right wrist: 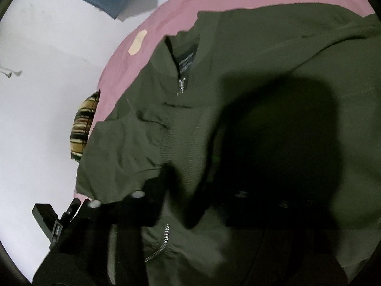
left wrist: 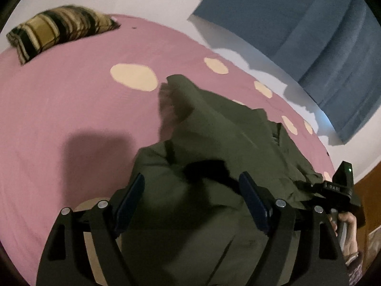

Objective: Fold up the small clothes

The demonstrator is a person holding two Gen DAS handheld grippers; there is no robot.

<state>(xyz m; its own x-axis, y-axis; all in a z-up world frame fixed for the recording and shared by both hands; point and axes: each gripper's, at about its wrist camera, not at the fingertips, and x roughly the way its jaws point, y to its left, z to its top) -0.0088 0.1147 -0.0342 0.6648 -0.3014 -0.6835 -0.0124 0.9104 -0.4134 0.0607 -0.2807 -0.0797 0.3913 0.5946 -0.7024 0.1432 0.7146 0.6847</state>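
Left wrist: left gripper (left wrist: 190,200) fingers spread wide, nothing pinched, green jacket (left wrist: 226,138) lies under/between them on pink bed (left wrist: 59,109). Right wrist: right gripper (right wrist: 188,205) mostly buried in jacket folds, can't tell if clenched. Striped pillow (left wrist: 59,31) far corner.

the jacket (left wrist: 228,143) lies on the bed (left wrist: 71,109) toward its right side, the pillow (left wrist: 59,31) far behind at the bed's left corner, the curtain (left wrist: 309,35) hanging beyond the right edge.
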